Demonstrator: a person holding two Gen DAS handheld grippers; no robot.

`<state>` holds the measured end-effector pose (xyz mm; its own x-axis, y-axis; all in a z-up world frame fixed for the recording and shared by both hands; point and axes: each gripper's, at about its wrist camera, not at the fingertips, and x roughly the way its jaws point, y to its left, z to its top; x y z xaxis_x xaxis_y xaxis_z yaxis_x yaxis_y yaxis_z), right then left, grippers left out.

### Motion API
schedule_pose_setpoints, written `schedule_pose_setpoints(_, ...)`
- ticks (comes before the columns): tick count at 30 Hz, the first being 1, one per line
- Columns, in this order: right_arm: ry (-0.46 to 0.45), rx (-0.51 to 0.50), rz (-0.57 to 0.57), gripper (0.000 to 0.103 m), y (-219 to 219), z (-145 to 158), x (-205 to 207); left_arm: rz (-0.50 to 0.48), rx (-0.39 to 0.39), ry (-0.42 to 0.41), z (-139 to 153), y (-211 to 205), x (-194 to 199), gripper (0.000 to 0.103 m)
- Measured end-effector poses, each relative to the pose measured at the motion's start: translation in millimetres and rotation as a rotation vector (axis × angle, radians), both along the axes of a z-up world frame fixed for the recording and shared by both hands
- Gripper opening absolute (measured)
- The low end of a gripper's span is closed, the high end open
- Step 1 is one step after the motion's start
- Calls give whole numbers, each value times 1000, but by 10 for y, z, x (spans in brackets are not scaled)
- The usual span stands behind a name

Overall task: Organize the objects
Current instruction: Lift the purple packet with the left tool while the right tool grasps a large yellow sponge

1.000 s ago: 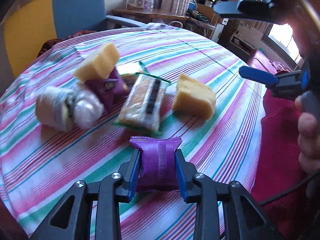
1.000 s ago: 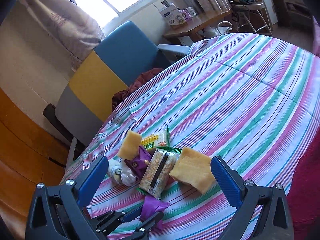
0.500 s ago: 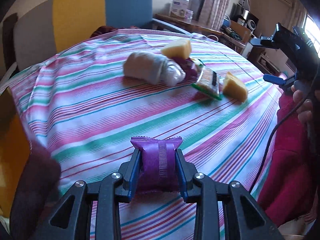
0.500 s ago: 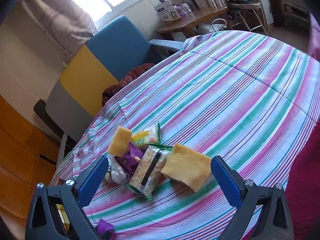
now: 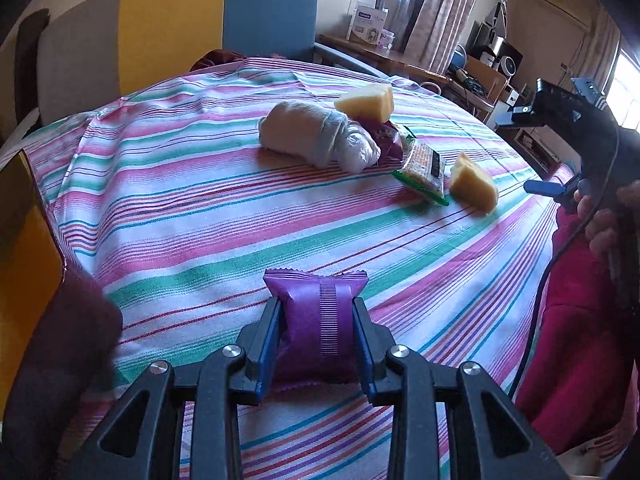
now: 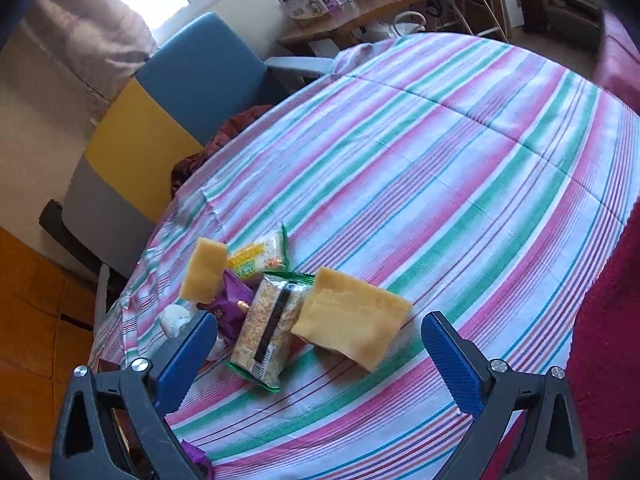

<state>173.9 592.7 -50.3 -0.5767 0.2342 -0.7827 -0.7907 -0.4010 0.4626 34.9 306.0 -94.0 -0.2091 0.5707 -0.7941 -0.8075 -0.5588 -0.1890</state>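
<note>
Where the striped tablecloth (image 5: 208,208) covers the round table, the stock stands as follows.

Item 1: purple snack packet (image 5: 318,332), crimped at both ends, a pale ribbed seam down its back; no print readable on this side. Pinched at its sides between the blue pads of the left gripper (image 5: 318,344), near the table's front edge, well apart from the other goods.

Item 2: sponge-yellow block (image 6: 352,322), lying flat at the right end of the cluster, between the spread jaws of the right gripper (image 6: 320,354), which hangs above it with nothing clasped.

Item 3: clear rice-cracker pack (image 6: 268,326), green trim, a black label strip along its length; lettering too small to read. Touching item 2 on its left.

Item 4: second purple packet (image 6: 232,304), gold motif, partly under items 3 and 5; writing illegible.

Item 5: smaller yellow block (image 6: 204,276), tilted, propped on item 4.

Item 6: yellow-and-green snack pack (image 6: 260,258), behind item 5; characters present but not legible.

Item 7: white wrapped bundle (image 5: 316,138), one end in clear film, at the cluster's left in the left wrist view.

Surroundings: chair (image 5: 180,28) in grey, yellow and blue panels; white carton (image 5: 366,26) on a side table, blue print unreadable; red cover (image 6: 604,320) at the right edge.
</note>
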Motion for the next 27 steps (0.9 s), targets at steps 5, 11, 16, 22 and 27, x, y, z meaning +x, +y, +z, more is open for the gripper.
schedule_pose_setpoints(5, -119, -29, 9, 103, 76, -127, -139, 5, 10, -27, -15, -47, -33, 34)
schedule_pose_setpoints(11, -249, -3, 76, 103, 139, -296, -393, 10, 19, -38, -21, -60, -44, 35)
schedule_pose_setpoints(16, -262, -74, 77, 84, 234, -486, -417, 21, 28, -45, -36, -68, -47, 35)
schedule_pose_setpoints(22, -347, -3, 136, 69, 120, -496, -522, 23, 31, -39, -40, -79, -39, 36)
schedule_pose_setpoints(27, -373, 0, 161, 77, 91, -534, -551, 29, 37, -47, -47, -89, -53, 37)
